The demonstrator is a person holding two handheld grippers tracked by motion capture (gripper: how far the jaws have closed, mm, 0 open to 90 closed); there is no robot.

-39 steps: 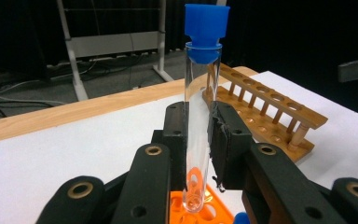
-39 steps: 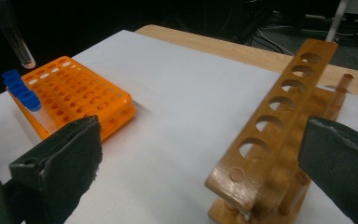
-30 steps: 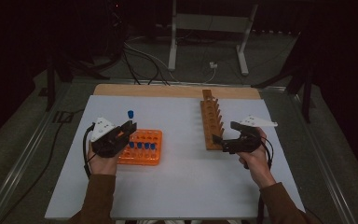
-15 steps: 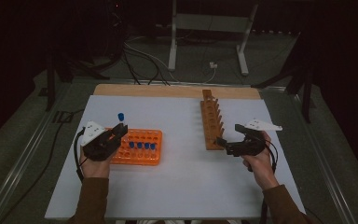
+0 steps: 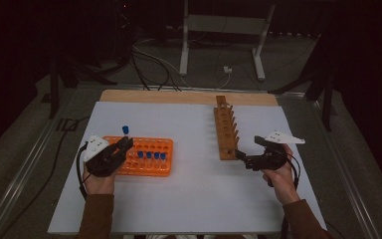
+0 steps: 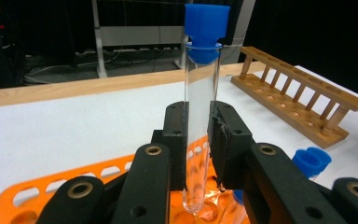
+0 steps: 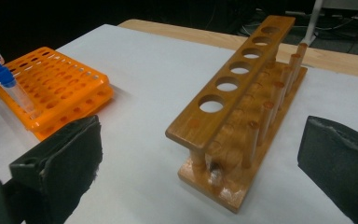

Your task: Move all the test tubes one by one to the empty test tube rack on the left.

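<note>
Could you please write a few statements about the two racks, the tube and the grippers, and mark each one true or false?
1. The left gripper is shut on a glass tube with a blue cap. True.
2. The wooden rack has tubes in all its holes. False: its holes are empty.
3. The right gripper holds a tube. False: its jaws stand open with nothing between them, facing the end of the wooden rack.
4. Several blue-capped tubes stand in the orange rack. True.
5. The held tube lies flat on the table. False: it stands upright over the orange rack.
</note>
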